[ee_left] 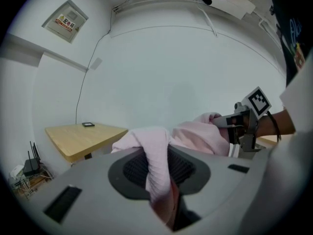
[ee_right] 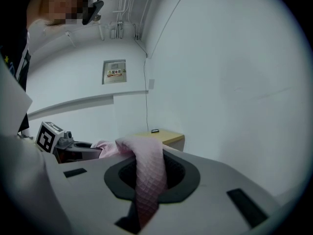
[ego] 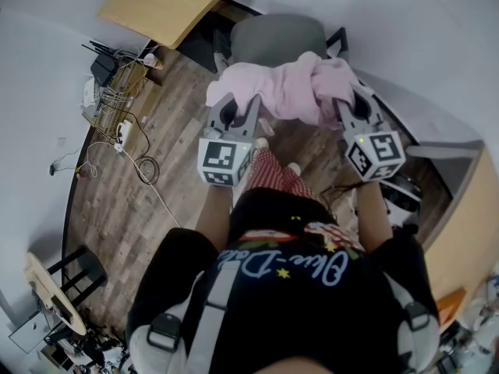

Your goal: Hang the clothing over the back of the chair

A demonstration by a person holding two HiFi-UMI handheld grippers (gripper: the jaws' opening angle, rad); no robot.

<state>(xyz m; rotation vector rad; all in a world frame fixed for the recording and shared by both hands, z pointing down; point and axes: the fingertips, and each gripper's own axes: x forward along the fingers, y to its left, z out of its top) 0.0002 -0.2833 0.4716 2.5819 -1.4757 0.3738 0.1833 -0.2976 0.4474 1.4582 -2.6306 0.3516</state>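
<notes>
A bunched pink garment (ego: 295, 89) hangs between my two grippers, above and just in front of the grey chair (ego: 274, 37). My left gripper (ego: 237, 102) is shut on the garment's left end. In the left gripper view a fold of the pink cloth (ee_left: 155, 166) runs down into the jaws. My right gripper (ego: 352, 97) is shut on the right end, and the right gripper view shows quilted pink cloth (ee_right: 148, 176) pinched in its jaws. From each gripper view the other one shows: the right gripper (ee_left: 240, 126) and the left gripper (ee_right: 66, 145). The garment hides the chair's near edge.
A light wooden table (ego: 162, 3) stands beyond the chair on the left. Cables and a router (ego: 115, 92) lie on the wood floor by the curved white wall. A small stool (ego: 56, 288) stands at the lower left. White walls close in on the right.
</notes>
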